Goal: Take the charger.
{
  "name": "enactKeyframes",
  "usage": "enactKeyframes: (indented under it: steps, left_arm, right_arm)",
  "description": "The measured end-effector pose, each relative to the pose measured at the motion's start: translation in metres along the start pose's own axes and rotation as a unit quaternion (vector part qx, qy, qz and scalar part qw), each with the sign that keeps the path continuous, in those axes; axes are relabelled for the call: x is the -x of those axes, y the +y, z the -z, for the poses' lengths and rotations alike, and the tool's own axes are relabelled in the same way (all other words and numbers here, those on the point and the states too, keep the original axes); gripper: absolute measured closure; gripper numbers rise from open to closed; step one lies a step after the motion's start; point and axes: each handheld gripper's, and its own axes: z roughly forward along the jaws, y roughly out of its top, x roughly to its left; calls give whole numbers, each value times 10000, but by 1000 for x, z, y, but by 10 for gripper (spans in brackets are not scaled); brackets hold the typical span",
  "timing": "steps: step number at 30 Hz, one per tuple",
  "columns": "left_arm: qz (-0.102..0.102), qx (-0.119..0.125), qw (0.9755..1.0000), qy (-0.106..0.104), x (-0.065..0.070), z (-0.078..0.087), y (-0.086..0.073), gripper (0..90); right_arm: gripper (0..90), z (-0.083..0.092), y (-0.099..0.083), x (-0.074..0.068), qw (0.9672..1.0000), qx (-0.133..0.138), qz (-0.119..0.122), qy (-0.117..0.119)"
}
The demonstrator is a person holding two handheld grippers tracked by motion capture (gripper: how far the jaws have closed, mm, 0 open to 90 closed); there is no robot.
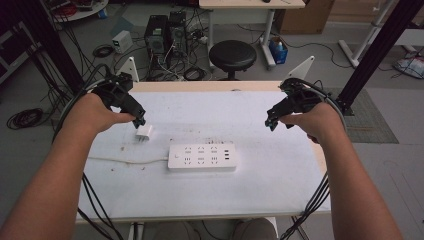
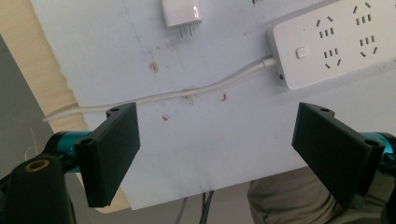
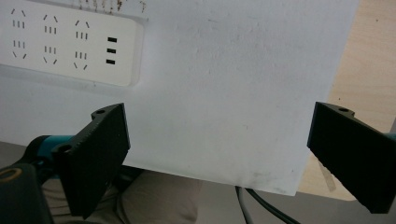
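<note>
A white power strip (image 1: 202, 157) lies flat in the middle of the white table top (image 1: 200, 195), its cord (image 1: 127, 161) running off to the left. A small white plug adapter (image 1: 145, 133) lies just left of the strip's far corner. My left gripper (image 1: 138, 121) hovers right above the adapter, open, with nothing between its jaws. In the left gripper view the adapter (image 2: 182, 12) has its prongs toward me and the strip (image 2: 334, 42) lies at the right. My right gripper (image 1: 270, 123) is open over the table's right part; its view has the strip (image 3: 70, 44) at upper left.
The white sheet ends at the table's wooden edge (image 3: 369, 60) on the right. Behind the table stand a black stool (image 1: 232, 56), computer towers (image 1: 165, 35) and many floor cables. Black frame posts (image 1: 375, 55) flank the table. The person's knees (image 2: 289, 200) sit below the near edge.
</note>
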Motion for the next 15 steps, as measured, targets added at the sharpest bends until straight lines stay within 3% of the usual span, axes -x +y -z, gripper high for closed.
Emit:
enactKeyframes:
  steps: [7, 12, 15]
  left_arm:
    - [218, 45, 9997, 85, 0, -8, 7, 152]
    - [633, 192, 9977, 176, -2, -26, 17, 155]
    - [698, 166, 9973, 171, -3, -42, 23, 155]
  right_arm:
    - [51, 0, -1, -1, 10000, -27, 64, 9]
    - [51, -1, 1, 0, 10000, -32, 48, 14]
    - [51, -1, 1, -1, 9999, -45, 98, 16]
